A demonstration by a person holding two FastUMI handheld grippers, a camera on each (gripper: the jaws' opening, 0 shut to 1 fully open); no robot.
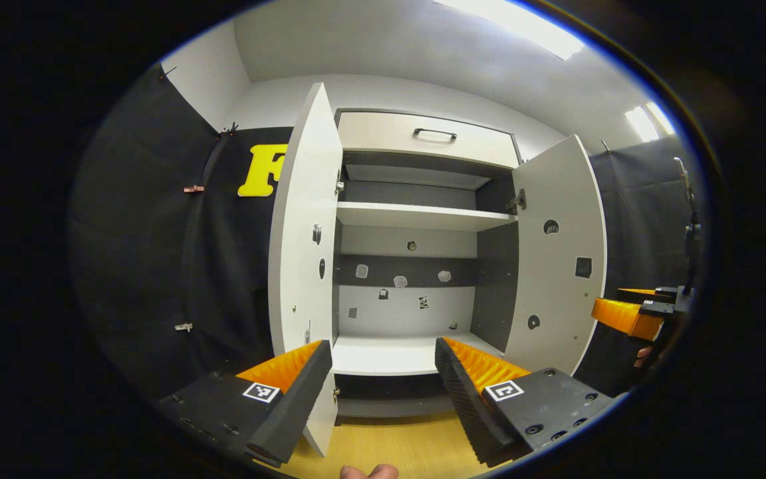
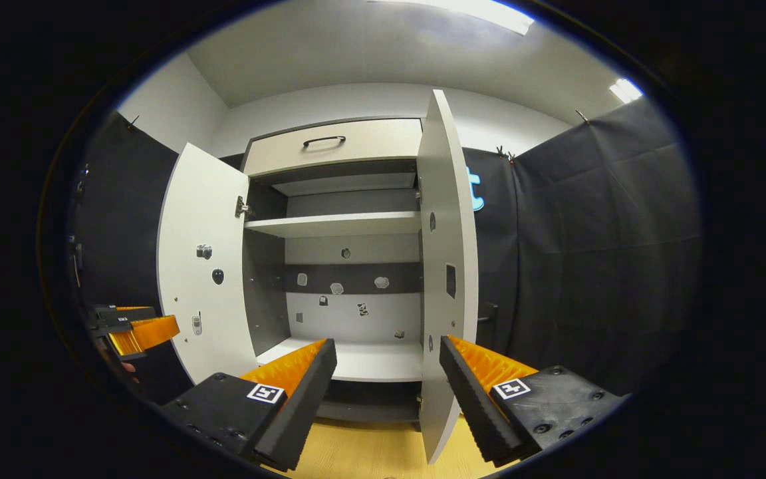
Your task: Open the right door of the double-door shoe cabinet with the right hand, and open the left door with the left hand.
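Observation:
The white double-door shoe cabinet (image 1: pixel 416 216) stands with both doors swung out. In the left gripper view the left door (image 1: pixel 303 253) is nearly edge-on, just in front of my left gripper (image 1: pixel 383 359). That gripper is open, and the door's lower corner passes beside its left finger without being pinched. The right door (image 1: pixel 556 259) hangs open, with my right gripper (image 1: pixel 629 309) beyond it. In the right gripper view the right door (image 2: pixel 446 266) is edge-on beside the right finger of my open right gripper (image 2: pixel 388 359). The left door (image 2: pixel 203 266) and left gripper (image 2: pixel 133 329) show farther left.
A shut drawer with a black handle (image 1: pixel 434 133) tops the cabinet. Inside are a white shelf (image 1: pixel 416 216) and a white bottom board (image 1: pixel 396 352), both bare. Black cloth walls (image 2: pixel 589 253) flank the cabinet. A light wooden floor (image 1: pixel 396 446) lies below. A fingertip (image 1: pixel 370 471) shows at the bottom edge.

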